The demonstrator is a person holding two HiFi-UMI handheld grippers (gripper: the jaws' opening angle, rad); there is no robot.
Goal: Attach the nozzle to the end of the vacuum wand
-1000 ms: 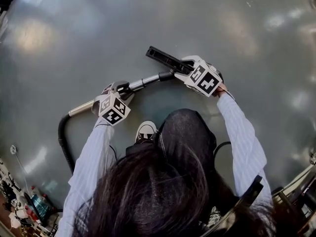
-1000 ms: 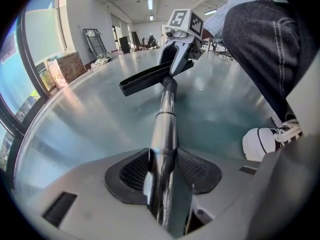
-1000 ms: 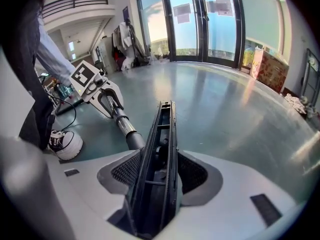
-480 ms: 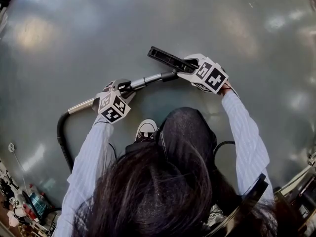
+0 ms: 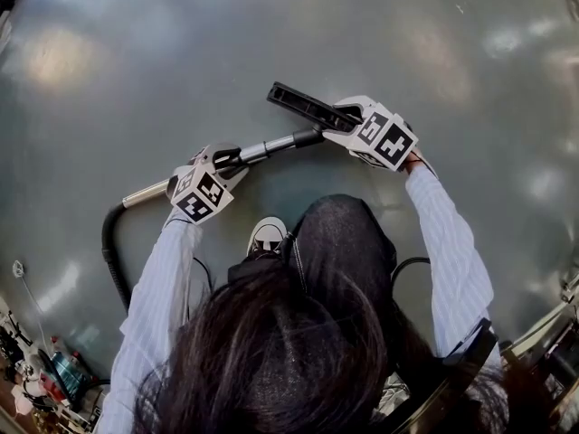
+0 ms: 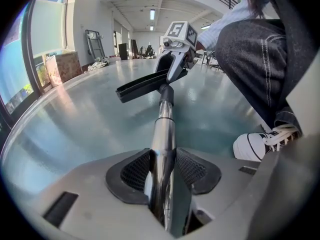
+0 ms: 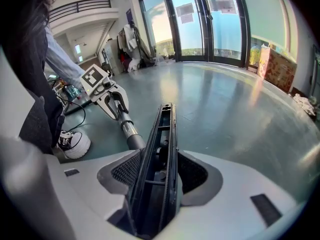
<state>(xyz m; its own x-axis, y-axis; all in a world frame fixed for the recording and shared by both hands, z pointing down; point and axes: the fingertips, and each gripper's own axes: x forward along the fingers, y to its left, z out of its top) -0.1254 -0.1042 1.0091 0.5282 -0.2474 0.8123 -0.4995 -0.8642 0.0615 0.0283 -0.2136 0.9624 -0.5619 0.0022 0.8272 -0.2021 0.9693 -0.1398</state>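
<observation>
My left gripper (image 5: 231,159) is shut on the chrome vacuum wand (image 5: 271,143), which runs up and to the right above the floor. Its jaws have just been closing a little tighter on the tube (image 6: 162,134). The black flat nozzle (image 5: 303,107) sits between the pads of my right gripper (image 5: 339,120), which is shut on it. The wand's dark tip (image 6: 165,90) meets the nozzle's neck (image 6: 142,86) beside the right gripper (image 6: 175,59). In the right gripper view the nozzle's open underside (image 7: 162,154) runs out from my jaws (image 7: 159,176), with the wand (image 7: 131,131) and left gripper (image 7: 112,101) beyond it.
A black hose (image 5: 109,251) curves from the wand's rear end down along the left. The person's white shoe (image 5: 267,238) and dark trouser leg (image 5: 348,242) are just below the wand. Grey glossy floor (image 5: 271,34) spreads ahead; clutter lies at the lower corners.
Both grippers have shifted only slightly: the left one a little up and left, the right one a little right. Wand and nozzle stay gripped.
</observation>
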